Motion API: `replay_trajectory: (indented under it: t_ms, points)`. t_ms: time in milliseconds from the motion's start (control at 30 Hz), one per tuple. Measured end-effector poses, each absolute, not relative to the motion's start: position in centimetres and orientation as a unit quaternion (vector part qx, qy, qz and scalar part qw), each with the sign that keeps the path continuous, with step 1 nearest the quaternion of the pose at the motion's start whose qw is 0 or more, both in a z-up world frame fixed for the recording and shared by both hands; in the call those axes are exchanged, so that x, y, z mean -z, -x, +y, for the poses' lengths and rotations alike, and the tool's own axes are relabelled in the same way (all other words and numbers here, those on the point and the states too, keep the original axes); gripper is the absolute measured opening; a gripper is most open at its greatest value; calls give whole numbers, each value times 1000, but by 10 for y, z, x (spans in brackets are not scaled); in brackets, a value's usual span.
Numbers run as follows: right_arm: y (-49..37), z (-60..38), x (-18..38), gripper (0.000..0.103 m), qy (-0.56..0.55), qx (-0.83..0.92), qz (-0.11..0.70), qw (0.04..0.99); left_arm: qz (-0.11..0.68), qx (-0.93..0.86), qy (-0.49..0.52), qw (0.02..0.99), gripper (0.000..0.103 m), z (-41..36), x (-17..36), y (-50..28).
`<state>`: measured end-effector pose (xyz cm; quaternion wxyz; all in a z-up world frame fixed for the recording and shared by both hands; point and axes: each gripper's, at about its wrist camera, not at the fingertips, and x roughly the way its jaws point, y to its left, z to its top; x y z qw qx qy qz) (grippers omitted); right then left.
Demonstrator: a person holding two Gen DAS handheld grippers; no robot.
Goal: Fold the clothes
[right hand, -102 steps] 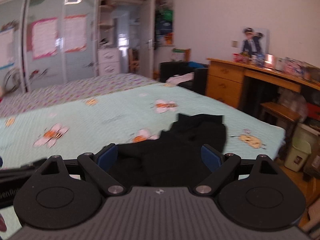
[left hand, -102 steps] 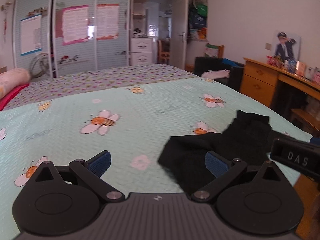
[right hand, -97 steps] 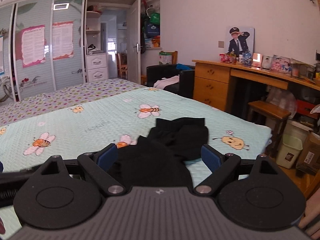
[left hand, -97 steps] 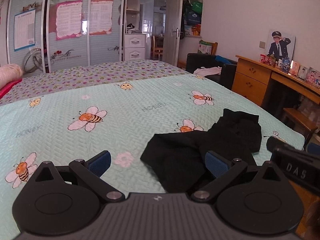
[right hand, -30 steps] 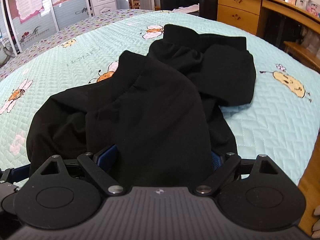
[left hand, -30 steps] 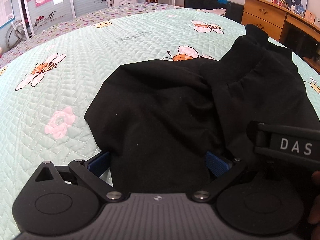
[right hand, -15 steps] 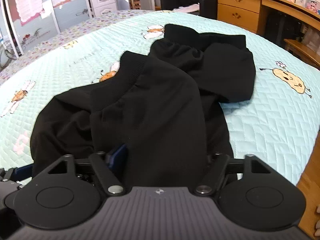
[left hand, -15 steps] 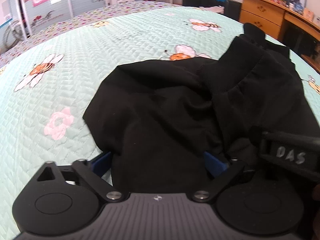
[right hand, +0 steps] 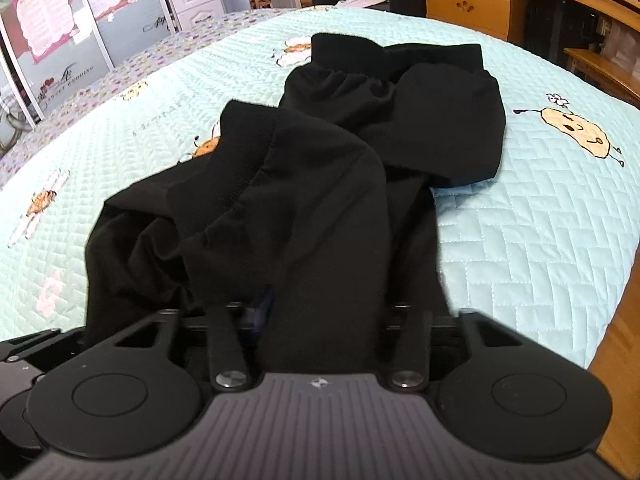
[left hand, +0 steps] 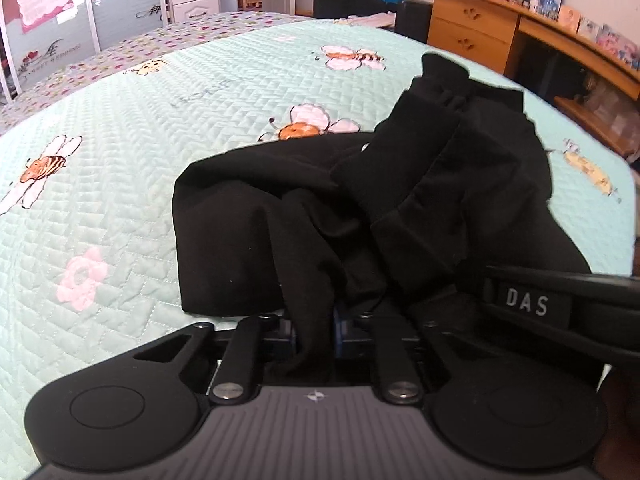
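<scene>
Crumpled black ribbed-cuff fabric garment [left hand: 400, 200] on the mint quilted bee-print bedspread [left hand: 160, 120] runs lengthwise away from both grippers — left gripper [left hand: 314, 330] and right gripper [right hand: 320, 320] each pinch its near edge.

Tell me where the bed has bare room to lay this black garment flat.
Bare quilt lies left of the black garment, toward the wardrobe doors. The right strip by the bed edge is narrow. Both grippers grip the near hem.
</scene>
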<state>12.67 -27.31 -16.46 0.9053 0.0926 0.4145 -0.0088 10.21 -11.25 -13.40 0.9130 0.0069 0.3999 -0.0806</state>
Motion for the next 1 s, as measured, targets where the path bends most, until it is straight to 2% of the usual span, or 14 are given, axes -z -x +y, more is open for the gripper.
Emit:
replay_trajectory:
  t_ms: [100,233,567,733,1000]
  points:
    - [-121,-275,154,18,-110,-3,404,908,377,94,13,921,11,-105,115,-92]
    - [-108,-276,128,15,-130,-20,383,914,329,103,21,938,11,-93,74,-69]
    - [-48,-238,-1,14,-155,-139,284,936,178,66,41,981,11,-17,-58,44]
    - [-8,-197,-55,14,-154,-226,239,931,114,13,29,993,11,23,-106,109]
    - [44,-99,-111,14,-132,-367,212,896,103,-111,-4,988,12,84,-141,158]
